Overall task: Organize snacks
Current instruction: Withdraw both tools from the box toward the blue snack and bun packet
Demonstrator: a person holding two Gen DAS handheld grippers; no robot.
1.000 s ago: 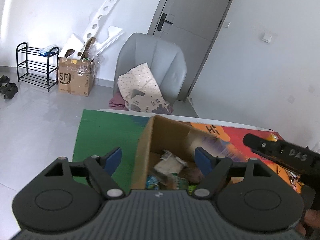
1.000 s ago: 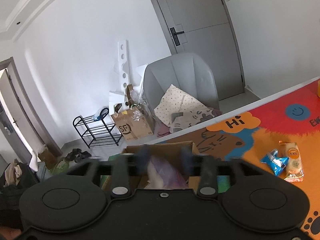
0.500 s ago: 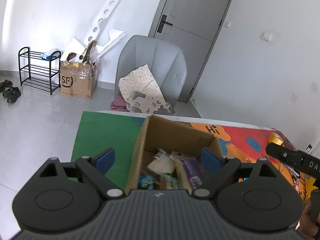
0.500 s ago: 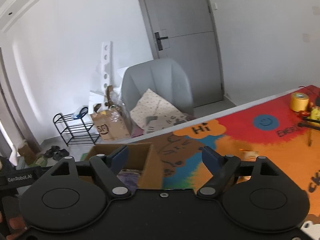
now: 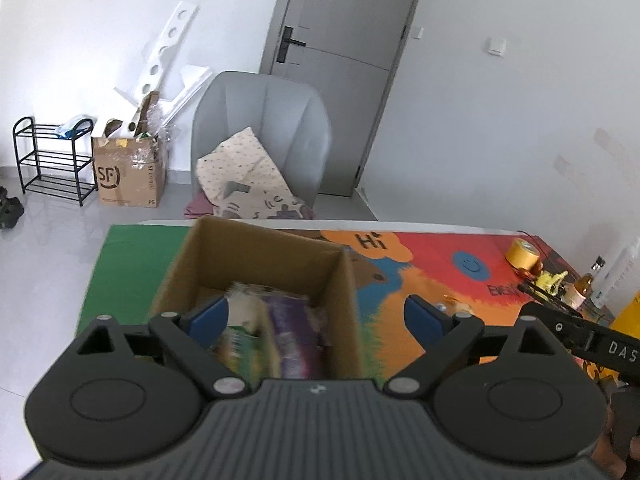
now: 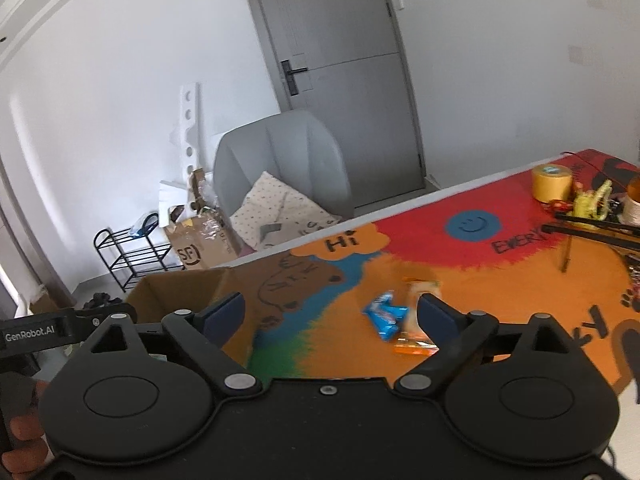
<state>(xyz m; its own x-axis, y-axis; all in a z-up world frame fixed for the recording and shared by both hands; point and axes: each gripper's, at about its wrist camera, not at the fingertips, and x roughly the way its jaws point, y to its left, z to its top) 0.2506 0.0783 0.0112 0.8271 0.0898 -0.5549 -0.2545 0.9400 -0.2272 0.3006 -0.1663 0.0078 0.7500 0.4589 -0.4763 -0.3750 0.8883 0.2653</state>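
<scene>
The cardboard box stands open on the table and contains a purple packet beside a green packet, both blurred. The left gripper is spread wide and empty above it. The right gripper jaws are opening, gripping nothing; a blue packet and an orange packet lie on the table between the fingers.
</scene>
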